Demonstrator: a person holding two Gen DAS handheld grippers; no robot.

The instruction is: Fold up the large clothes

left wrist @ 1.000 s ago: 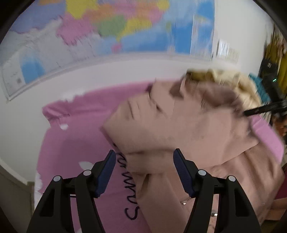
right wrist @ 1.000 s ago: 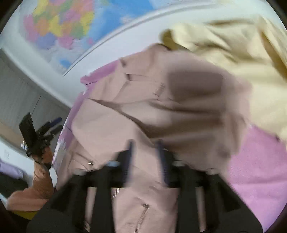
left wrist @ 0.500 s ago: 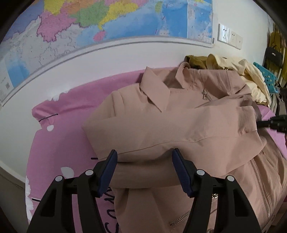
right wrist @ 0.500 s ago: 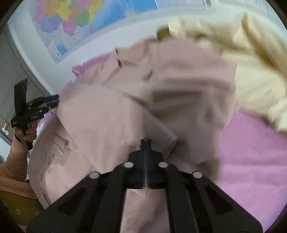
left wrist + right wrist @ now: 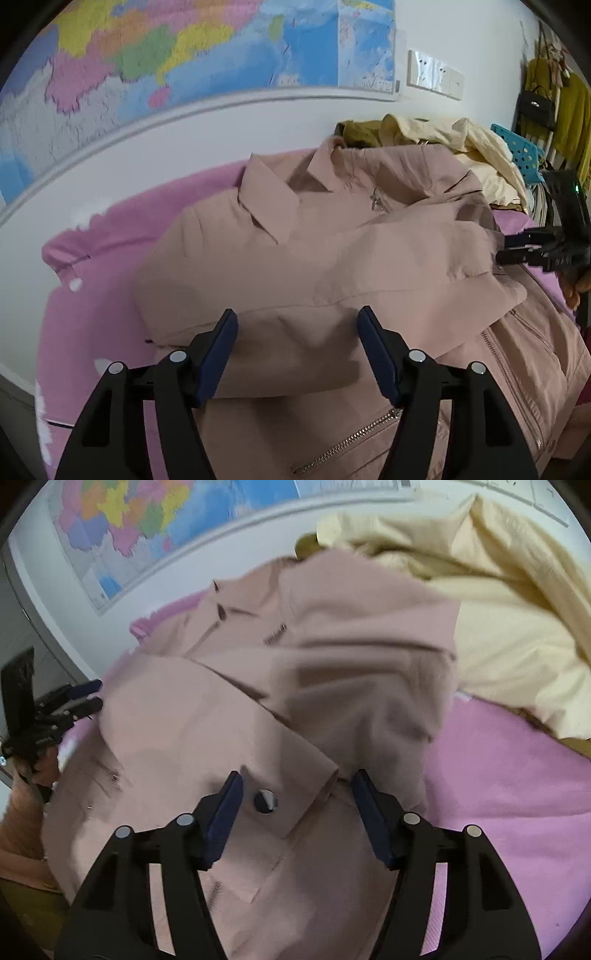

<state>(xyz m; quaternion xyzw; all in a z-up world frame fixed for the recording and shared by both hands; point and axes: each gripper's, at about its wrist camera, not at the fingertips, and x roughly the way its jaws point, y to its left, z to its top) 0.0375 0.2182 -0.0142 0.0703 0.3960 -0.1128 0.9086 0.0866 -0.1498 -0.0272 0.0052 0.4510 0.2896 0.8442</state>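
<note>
A dusty-pink jacket (image 5: 332, 266) lies spread on a pink bedsheet (image 5: 103, 295) that covers the bed, its collar at the far side towards the white wall. One sleeve is folded across the chest, running from the left shoulder over to the right, so that its cuff end lies at the right side of the garment. A metal zip (image 5: 354, 439) runs aslant along the near part of the front.

The left gripper (image 5: 297, 332) hangs above the near edge of the folded sleeve. Its jaws are opening, the blue pads stand well apart, and the cloth lies below and between them without being pinched. The right gripper (image 5: 293, 794) is over the sleeve's cuff (image 5: 280, 805), where a dark round snap button (image 5: 265, 801) shows between the pads. Its jaws are opening too, and the pads stand clear of the fabric on either side. In the left wrist view this same gripper shows at the right edge, at the sleeve's end.

Beyond the jacket, at the far right, a pale yellow garment (image 5: 498, 609) is heaped on the bed, touching the jacket's shoulder. A coloured map (image 5: 184, 55) hangs on the wall behind, with white wall sockets (image 5: 436, 74) to its right. Further right, a black handbag (image 5: 537, 105) hangs beside mustard clothing.
</note>
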